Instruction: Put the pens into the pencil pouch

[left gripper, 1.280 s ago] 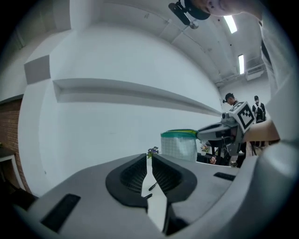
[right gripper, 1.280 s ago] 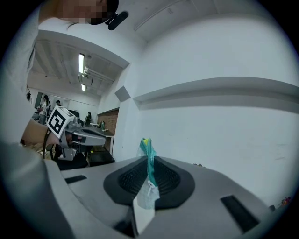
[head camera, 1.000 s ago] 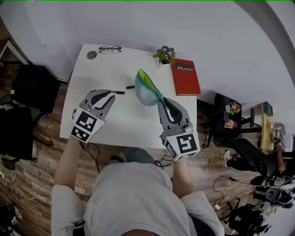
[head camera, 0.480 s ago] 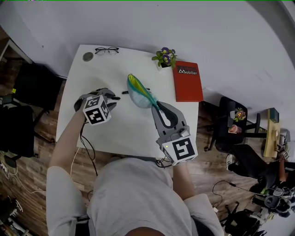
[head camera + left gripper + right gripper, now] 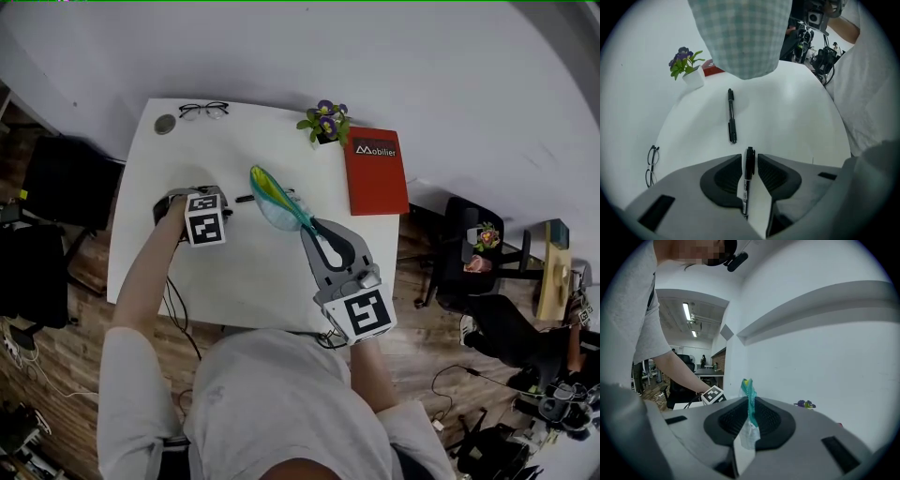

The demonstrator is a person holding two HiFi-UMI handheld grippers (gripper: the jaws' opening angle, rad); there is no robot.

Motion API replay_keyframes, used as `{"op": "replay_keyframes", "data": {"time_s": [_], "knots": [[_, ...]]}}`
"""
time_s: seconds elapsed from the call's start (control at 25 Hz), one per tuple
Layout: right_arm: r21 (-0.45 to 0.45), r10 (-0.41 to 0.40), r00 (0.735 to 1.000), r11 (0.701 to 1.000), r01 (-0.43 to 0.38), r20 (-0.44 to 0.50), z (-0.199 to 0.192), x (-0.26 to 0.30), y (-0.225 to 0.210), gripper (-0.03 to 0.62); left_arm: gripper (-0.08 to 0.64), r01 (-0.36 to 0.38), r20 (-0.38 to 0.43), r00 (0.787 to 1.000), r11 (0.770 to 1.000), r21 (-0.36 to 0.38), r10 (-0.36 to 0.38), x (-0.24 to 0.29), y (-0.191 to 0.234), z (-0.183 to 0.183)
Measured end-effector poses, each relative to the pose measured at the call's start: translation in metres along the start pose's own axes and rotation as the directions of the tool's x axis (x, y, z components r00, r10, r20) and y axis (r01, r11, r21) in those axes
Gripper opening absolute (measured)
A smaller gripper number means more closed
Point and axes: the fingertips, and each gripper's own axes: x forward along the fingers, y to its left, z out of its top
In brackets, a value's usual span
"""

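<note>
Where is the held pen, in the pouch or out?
Out. The left gripper clamps the black pen over the table; the pouch hangs apart, pinched by the right gripper.

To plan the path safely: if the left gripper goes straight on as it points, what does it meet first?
Probably the white table, just right of the loose black pen; depth is unclear.
</note>
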Motion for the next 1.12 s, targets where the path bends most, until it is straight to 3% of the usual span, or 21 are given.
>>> {"op": "replay_keyframes", "data": {"time_s": [0.2,0.32,0.48,0.6,0.72,0.84,1.0,1.12], "knots": [[0.005,0.004,1.000,1.000,-0.004,-0.005,-0.005,0.001,-0.006,0.058,0.080,0.055,-0.017,0.998,0.998,-0.035,-0.056,0.005,-0.004,0.000],[0.016,0.009,1.000,1.000,-0.009,-0.003,-0.007,0.001,-0.006,0.057,0.077,0.034,0.003,0.999,0.996,-0.088,-0.034,0.004,-0.004,-0.001],[0.049,0.016,1.000,0.999,-0.015,-0.017,-0.010,0.002,-0.004,0.058,0.075,-0.025,0.138,0.989,0.969,-0.247,0.061,-0.013,0.002,0.007],[0.074,0.014,1.000,0.997,-0.013,-0.019,-0.012,0.003,-0.003,0.058,0.075,-0.054,0.280,0.945,0.921,-0.385,0.172,-0.043,0.014,0.020],[0.084,0.018,1.000,0.996,-0.018,-0.004,-0.010,0.006,-0.001,0.058,0.075,-0.086,0.387,0.869,0.866,-0.493,0.307,-0.083,0.025,0.030],[0.085,0.028,1.000,0.996,-0.029,0.006,-0.006,0.010,0.002,0.058,0.075,-0.117,0.463,0.768,0.807,-0.579,0.443,-0.126,0.031,0.037],[0.083,0.036,0.999,0.996,-0.037,0.013,-0.004,0.016,0.006,0.058,0.075,-0.133,0.535,0.598,0.733,-0.667,0.596,-0.186,0.034,0.044],[0.072,0.046,0.999,0.996,-0.047,0.008,-0.005,0.018,0.010,0.058,0.075,-0.103,0.569,0.444,0.670,-0.735,0.692,-0.234,0.034,0.047]]}}
